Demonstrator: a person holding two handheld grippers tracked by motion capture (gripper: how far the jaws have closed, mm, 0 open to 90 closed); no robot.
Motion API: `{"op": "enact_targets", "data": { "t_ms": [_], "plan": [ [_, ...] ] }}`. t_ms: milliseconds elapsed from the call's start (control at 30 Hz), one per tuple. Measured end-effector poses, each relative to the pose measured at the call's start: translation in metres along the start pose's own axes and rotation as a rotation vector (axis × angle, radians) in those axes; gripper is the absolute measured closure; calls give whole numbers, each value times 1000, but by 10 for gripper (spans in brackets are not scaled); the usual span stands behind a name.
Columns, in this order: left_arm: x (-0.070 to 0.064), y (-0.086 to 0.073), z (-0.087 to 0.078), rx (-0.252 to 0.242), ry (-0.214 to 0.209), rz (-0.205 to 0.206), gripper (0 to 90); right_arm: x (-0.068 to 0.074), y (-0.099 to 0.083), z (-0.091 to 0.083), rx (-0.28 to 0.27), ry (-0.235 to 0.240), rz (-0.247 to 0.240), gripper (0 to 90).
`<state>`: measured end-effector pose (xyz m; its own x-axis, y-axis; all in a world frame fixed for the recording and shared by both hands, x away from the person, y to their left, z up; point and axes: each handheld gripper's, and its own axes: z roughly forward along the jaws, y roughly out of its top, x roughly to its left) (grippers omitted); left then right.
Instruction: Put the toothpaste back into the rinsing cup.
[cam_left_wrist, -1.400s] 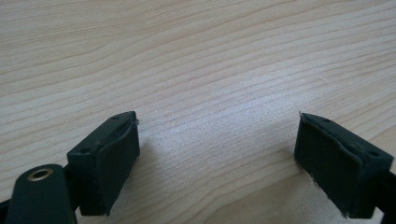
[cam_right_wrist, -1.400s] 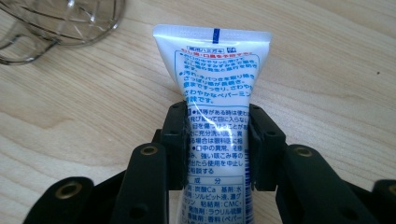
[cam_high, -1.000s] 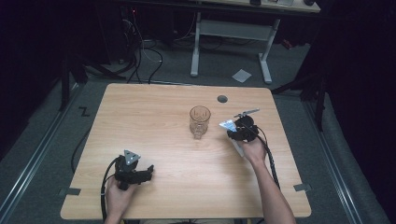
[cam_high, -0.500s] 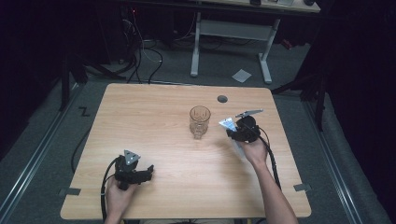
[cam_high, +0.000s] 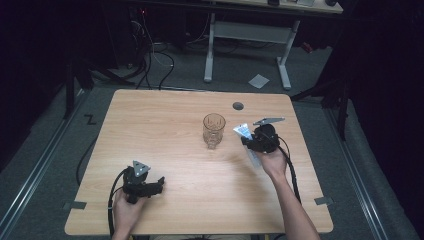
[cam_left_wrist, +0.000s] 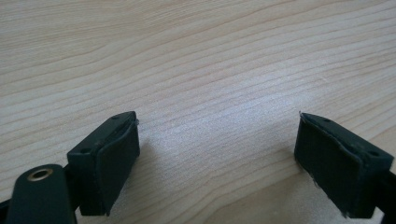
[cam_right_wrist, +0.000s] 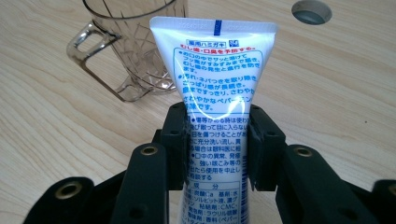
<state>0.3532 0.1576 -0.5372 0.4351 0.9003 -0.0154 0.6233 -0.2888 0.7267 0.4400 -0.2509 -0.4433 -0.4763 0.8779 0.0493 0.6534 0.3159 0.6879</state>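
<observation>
Showing blue Japanese print under a red heading line on the white toothpaste tube (cam_right_wrist: 215, 116), frame centre; characters too small for transcribing. No other lettering readable.

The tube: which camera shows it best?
The right gripper view: the tube stands large between the right gripper's shut jaws, its print sharp. The high view shows it small, beside the cup. The left gripper view looks at the table.
</observation>
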Motion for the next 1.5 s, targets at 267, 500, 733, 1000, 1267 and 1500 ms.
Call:
{"op": "enact_targets", "data": {
  "t_ms": [267,500,733,1000,1267,1500],
  "plan": [
    [0,0,0,1,0,1,143,3,3,-9,-37,14,-6,649],
    [0,0,0,1,0,1,143,8,6,-14,-60,19,-19,649],
    [0,0,0,0,0,0,143,14,12,-19,-82,27,-40,650],
    [0,0,0,0,0,0,143,20,19,-20,-103,40,-55,651],
    [0,0,0,1,0,1,143,25,29,-19,-119,64,-59,654],
    [0,0,0,1,0,1,143,31,40,-18,-137,74,-69,655]
  ]
}}
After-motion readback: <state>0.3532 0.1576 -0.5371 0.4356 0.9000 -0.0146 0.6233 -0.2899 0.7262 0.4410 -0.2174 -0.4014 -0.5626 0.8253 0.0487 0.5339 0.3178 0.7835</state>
